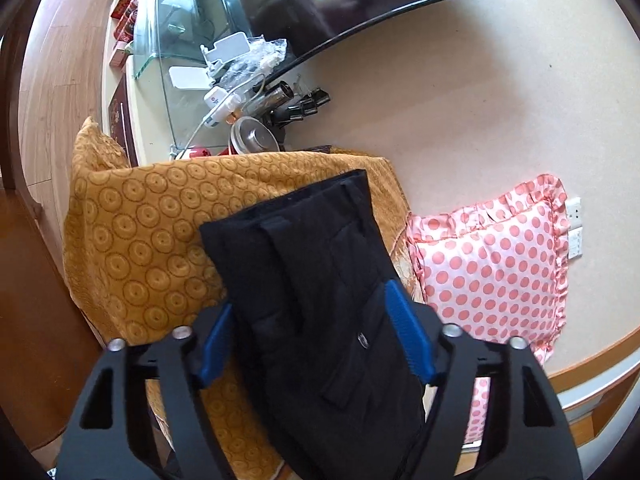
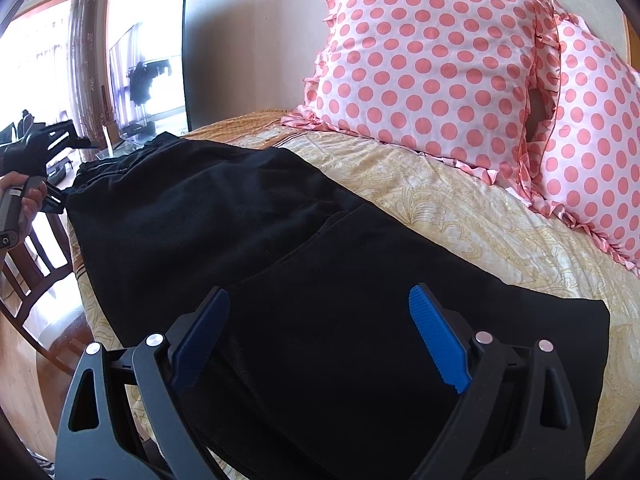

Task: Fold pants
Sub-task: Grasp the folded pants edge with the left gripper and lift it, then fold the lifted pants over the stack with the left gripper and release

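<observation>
Right wrist view: bed (image 2: 460, 208) under a yellow patterned cover carries the black pants (image 2: 260, 240), spread flat beside the polka-dot pillows (image 2: 432, 64) at its head. Right tongs (image 2: 320, 336) gape wide above the pants' near end. Left tongs (image 1: 308, 332) also stand wide, the pants lying between their blue pads (image 1: 408, 332), away from those pillows.
</observation>
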Available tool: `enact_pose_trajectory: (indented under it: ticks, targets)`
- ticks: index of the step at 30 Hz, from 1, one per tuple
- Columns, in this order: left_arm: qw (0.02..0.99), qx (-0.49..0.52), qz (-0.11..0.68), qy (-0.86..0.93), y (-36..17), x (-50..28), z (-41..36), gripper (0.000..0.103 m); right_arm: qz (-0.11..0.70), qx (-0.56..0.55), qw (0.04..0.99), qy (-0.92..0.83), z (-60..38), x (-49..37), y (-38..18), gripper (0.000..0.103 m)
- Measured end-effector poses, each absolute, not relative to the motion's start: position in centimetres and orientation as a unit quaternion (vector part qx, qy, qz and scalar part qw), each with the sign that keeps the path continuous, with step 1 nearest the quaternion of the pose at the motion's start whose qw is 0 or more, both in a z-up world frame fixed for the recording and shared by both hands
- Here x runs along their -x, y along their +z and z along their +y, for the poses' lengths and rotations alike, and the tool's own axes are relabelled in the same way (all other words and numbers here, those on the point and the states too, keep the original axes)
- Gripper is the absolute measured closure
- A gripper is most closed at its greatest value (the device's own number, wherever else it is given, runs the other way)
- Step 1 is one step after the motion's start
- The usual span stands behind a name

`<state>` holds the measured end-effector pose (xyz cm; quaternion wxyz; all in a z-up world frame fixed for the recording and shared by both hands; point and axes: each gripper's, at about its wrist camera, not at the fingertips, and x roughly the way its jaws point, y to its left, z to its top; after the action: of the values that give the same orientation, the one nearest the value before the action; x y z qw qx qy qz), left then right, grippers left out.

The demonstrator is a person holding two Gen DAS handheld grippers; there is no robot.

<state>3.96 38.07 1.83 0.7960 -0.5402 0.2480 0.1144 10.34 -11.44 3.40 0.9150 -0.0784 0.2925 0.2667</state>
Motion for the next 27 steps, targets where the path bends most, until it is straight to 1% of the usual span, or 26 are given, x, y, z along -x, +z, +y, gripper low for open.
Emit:
enact_pose_trajectory:
  ticks: [2,3,4,6,10,15,20,21,23,27]
  targets:
    - [0.800,0.529,0.253,0.131,1.7,-3.9,38.2,0.056,0.292,0.080,0.915,0.268,-11.5,-10.2,3.4,0.010]
    - [0.805,0.517,0.256,0.137,1.8,-3.9,38.1,0.073,0.291,0.081,0.915,0.268,-11.6,-10.1,3.3,0.010]
    - [0.811,0.507,0.258,0.138,1.8,-4.1,37.9,0.081,0.289,0.081,0.916,0.268,-11.6,-10.0,3.3,0.010]
    - [0.818,0.494,0.259,0.140,1.9,-4.1,37.8,0.086,0.286,0.074,0.917,0.268,-12.0,-9.7,3.4,0.010]
    - [0.849,0.448,0.244,0.135,3.8,-4.0,36.4,0.088,0.273,0.053,0.922,0.269,-13.5,-8.9,3.7,0.010]
    - [0.900,0.358,0.226,0.103,9.0,-4.8,31.7,0.089,0.256,0.021,0.930,0.264,-17.0,-7.3,4.0,0.007]
    - [0.943,0.250,0.218,0.021,14.7,-6.2,23.6,0.089,0.256,-0.005,0.938,0.233,-21.3,-5.7,3.5,0.003]
    - [0.948,0.229,0.221,-0.011,16.0,-6.7,20.8,0.089,0.258,-0.013,0.939,0.225,-22.3,-5.5,3.4,0.001]
    - [0.954,0.194,0.224,-0.056,17.6,-7.4,16.6,0.089,0.260,-0.032,0.943,0.208,-24.4,-4.9,3.0,0.001]
    - [0.951,0.139,0.237,-0.142,19.1,-8.6,8.7,0.089,0.267,-0.067,0.947,0.164,-28.5,-3.7,1.9,0.001]
